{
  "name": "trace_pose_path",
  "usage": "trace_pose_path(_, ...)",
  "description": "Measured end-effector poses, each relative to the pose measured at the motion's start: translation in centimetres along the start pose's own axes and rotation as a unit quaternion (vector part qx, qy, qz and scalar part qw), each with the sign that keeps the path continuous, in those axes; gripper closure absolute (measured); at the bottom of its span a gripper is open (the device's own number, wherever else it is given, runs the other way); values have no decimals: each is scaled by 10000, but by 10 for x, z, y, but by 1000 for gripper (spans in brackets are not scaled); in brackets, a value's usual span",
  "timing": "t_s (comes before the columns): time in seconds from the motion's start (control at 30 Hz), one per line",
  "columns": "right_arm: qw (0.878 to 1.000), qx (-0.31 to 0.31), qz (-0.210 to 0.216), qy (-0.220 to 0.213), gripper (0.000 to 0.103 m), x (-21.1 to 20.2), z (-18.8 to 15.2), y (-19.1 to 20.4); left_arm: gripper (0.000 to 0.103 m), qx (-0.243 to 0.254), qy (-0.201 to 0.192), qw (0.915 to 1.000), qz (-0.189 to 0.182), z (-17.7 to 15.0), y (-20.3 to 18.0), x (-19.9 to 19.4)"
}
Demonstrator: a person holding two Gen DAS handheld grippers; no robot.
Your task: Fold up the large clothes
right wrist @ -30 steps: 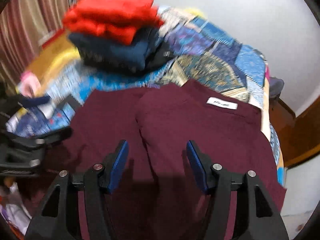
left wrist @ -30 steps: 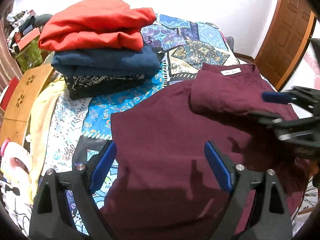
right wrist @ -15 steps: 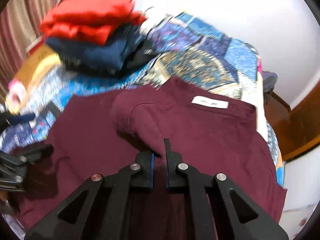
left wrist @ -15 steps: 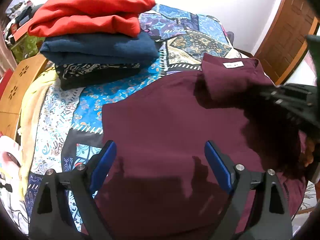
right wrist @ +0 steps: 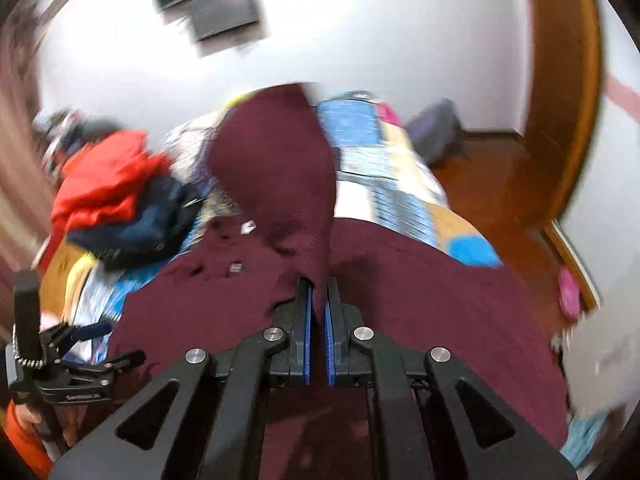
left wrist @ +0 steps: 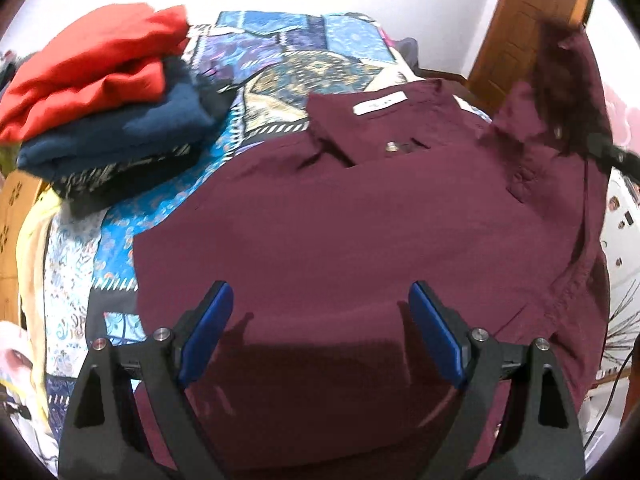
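Note:
A large maroon shirt (left wrist: 340,216) lies spread on the patchwork bed cover, its collar with a white label (left wrist: 380,102) at the far side. My left gripper (left wrist: 320,328) is open and empty just above the shirt's near part. My right gripper (right wrist: 318,300) is shut on a fold of the maroon shirt (right wrist: 280,168) and holds it lifted above the bed. In the left wrist view the lifted fabric (left wrist: 560,80) hangs at the upper right. The left gripper also shows in the right wrist view (right wrist: 96,344) at the lower left.
A stack of folded clothes, red (left wrist: 92,68) over navy (left wrist: 116,136), sits at the bed's far left. A wooden door (left wrist: 532,20) stands at the right. A wooden piece of furniture (left wrist: 16,208) stands by the bed's left edge. A dark bag (right wrist: 436,132) lies on the floor.
My right gripper closed on the shirt's right part and lifted it up and to the right. My left gripper stayed open over the shirt's near part.

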State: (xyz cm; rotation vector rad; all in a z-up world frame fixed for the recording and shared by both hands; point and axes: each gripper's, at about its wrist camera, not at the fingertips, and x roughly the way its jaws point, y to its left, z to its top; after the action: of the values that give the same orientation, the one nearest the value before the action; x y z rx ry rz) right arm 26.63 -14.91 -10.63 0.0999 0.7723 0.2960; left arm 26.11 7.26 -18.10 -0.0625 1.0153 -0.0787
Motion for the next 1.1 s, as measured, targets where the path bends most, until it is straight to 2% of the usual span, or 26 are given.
trace_pose_path(0.13,9961,744,156,452,97,15,-25,-42,14,87,28,9999,-53,5,-13,3)
trace_pose_path(0.23,9862,1378,557,730,97,27,-45,-65,14,193,80,9998,-78,5,-24,5)
trace_pose_path(0.33,9820,1575,655,815,95,30,-54,-71,14,305,154,9994,-86,3,-33,10)
trace_pose_path(0.5,9836,1491,480,889,89,18,-53,-71,14,442,289,9986,-85,-1,-44,16)
trace_pose_path(0.53,9842,1475,415,890,87,13,-54,-79,14,463,291,9985,-81,-2,-46,17)
trace_pose_path(0.6,9873,1390,26,775,85,0,-52,-85,14,509,267,9983,-68,-1,-49,16)
trace_pose_path(0.63,9883,1344,-155,699,80,-6,-51,-88,14,523,245,9983,-60,0,-50,15)
trace_pose_path(0.77,9879,1342,-711,323,51,-37,-48,-109,14,542,94,9985,-52,7,-55,8)
trace_pose_path(0.83,9844,1420,-1034,94,45,-56,-49,-124,14,536,-27,9985,-52,12,-57,2)
trace_pose_path(0.97,9757,1755,-1308,-96,42,-77,-55,-151,14,525,-284,9982,-113,25,-65,-11)
trace_pose_path(1.1,9617,2306,-1479,-45,42,-87,-72,-184,14,546,-452,9973,-200,35,-76,-18)
